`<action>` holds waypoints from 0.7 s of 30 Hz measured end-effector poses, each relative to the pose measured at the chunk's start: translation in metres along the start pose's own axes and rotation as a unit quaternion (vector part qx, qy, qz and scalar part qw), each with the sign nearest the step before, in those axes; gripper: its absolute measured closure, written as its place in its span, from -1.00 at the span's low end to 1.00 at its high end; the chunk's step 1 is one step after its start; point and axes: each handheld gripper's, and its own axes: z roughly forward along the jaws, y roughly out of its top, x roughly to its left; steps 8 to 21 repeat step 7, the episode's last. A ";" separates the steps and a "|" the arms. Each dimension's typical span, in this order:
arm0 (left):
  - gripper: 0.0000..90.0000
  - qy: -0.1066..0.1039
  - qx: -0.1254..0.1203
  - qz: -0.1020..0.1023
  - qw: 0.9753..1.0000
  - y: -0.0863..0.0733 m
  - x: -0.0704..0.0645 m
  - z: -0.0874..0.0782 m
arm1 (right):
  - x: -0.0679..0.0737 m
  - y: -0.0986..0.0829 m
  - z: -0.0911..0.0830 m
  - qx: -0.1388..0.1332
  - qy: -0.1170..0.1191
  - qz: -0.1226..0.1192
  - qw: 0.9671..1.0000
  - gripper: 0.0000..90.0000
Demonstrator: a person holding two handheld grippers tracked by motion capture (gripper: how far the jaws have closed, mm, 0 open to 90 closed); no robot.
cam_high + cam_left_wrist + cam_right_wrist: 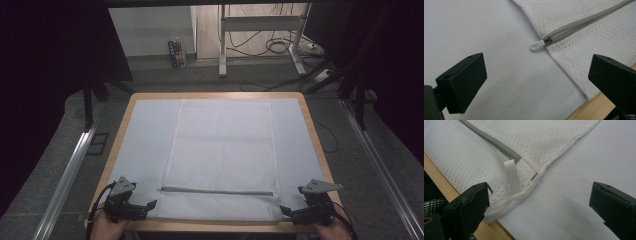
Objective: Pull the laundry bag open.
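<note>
Black jaws of the left gripper (534,82) rise at the bottom of the left gripper view, spread wide with nothing between them; under the gap lies the pale blue table cover (474,30) and, just beyond it, the near left corner of the white mesh laundry bag (599,42). Bag lies flat and spread in the middle of the cover (145,130), its near hem along the wooden table edge (210,226), likely laid out so both corners can be reached at once. Grey zipper (216,191) runs across the bag near that hem; its white-capped pull (537,46) sits at the left end, teeth slightly parted beside it. Right gripper (539,207) mirrors the left: jaws wide apart, empty, hovering at the bag's near right corner, where a white ribbon loop (512,178) lies by the zipper's closed end. In the high view, left gripper (150,206) and right gripper (285,210) point inward at either corner, touching nothing as far as can be seen. Judged: a two-handed grasp being lined up, one side to steady, the other for the pull.
</note>
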 end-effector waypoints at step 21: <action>-0.94 0.008 0.009 -0.005 1.000 0.001 0.000 0.002 | -0.001 0.000 0.002 0.010 0.002 0.003 1.000 -0.94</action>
